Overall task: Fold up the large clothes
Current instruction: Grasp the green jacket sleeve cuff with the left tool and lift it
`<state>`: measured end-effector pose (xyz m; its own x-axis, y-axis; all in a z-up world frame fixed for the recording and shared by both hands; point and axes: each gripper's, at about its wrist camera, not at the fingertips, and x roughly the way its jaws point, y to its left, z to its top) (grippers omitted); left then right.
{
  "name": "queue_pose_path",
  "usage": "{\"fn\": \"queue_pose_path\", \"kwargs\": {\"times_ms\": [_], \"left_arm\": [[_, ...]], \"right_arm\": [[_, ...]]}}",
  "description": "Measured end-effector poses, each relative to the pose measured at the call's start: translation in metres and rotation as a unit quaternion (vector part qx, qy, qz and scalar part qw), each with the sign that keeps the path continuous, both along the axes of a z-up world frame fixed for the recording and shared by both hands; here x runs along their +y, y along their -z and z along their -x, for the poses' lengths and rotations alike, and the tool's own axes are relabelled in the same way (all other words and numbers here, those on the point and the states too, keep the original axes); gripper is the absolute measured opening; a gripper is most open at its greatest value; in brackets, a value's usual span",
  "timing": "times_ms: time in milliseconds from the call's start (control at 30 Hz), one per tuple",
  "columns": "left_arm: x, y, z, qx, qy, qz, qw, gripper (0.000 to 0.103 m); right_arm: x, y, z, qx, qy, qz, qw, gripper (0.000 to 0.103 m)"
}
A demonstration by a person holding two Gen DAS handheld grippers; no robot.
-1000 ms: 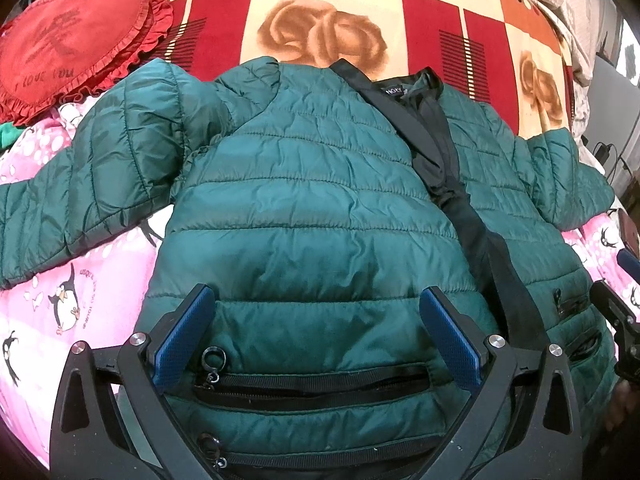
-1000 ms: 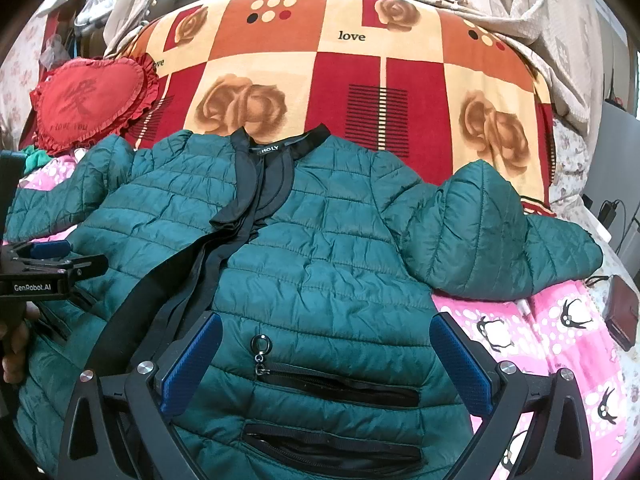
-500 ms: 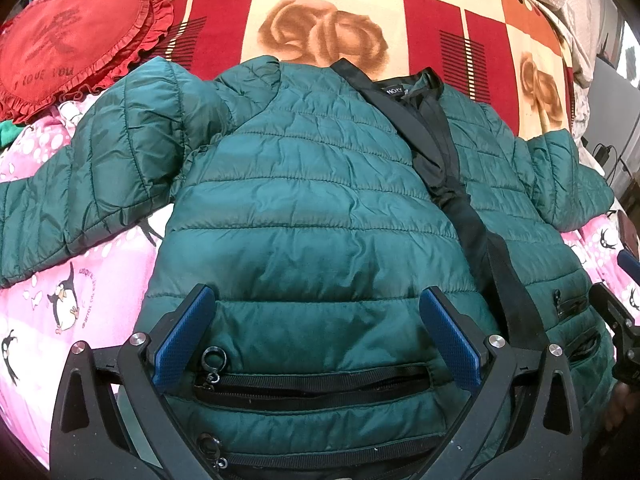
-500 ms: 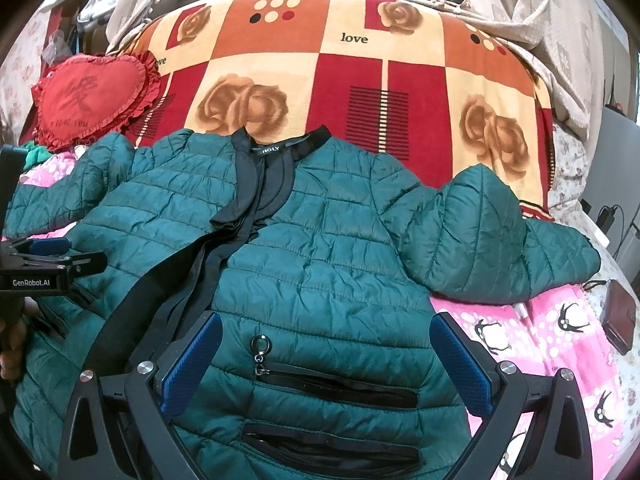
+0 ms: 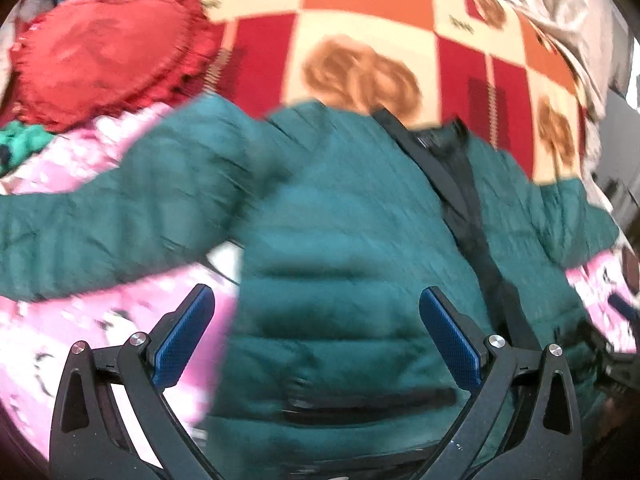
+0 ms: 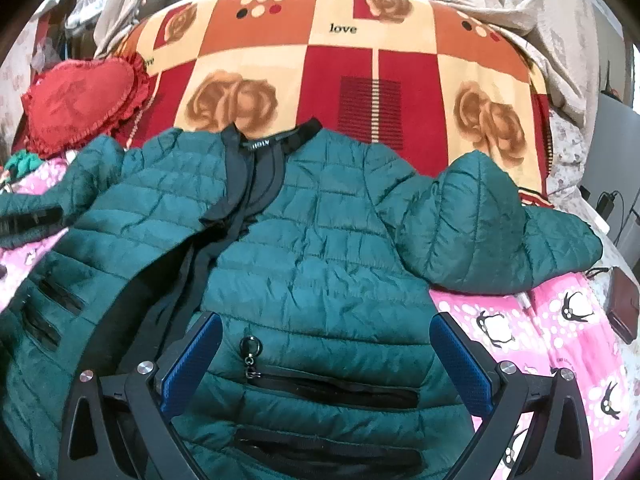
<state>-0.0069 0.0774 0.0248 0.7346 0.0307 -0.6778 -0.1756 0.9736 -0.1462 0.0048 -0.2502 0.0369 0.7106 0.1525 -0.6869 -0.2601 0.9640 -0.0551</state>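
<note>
A dark green quilted jacket lies front up on the bed, its black zip placket open at the collar; it also shows blurred in the left wrist view. Its left sleeve stretches out over the pink sheet. Its right sleeve is bent beside the body. My left gripper is open and empty above the jacket's lower left edge. My right gripper is open and empty above the lower right front, over a zip pocket.
A red heart-shaped cushion lies at the back left. A red, orange and cream rose blanket covers the far half of the bed. A pink penguin sheet lies under the jacket. A dark wallet-like thing sits at the right edge.
The left gripper has swung quickly to the left; its view is blurred and now shows the pink sheet under its left finger. The right gripper has shifted slightly. Both stay open.
</note>
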Motion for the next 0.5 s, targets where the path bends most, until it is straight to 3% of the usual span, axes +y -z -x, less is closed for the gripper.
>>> {"fn": "queue_pose_path", "kwargs": {"times_ms": [100,233,333,500], "left_arm": [[0.043,-0.025,0.008,-0.016,-0.032,-0.002,0.9994,0.103],[0.101,-0.034,0.021,-0.014,-0.066,0.006,0.9977,0.103],[0.144,-0.024,0.036,-0.005,-0.102,0.013,0.9947,0.103],[0.22,0.021,0.085,0.01,-0.17,0.077,0.9823,0.102]], "right_arm": [[-0.001,-0.003,0.002,-0.003,0.001,-0.008,1.0,0.103],[-0.001,-0.006,0.005,-0.005,0.0,-0.014,1.0,0.103],[0.0,-0.007,0.008,-0.007,-0.002,-0.015,1.0,0.103],[0.002,-0.005,0.008,-0.003,-0.005,-0.012,1.0,0.103]]}}
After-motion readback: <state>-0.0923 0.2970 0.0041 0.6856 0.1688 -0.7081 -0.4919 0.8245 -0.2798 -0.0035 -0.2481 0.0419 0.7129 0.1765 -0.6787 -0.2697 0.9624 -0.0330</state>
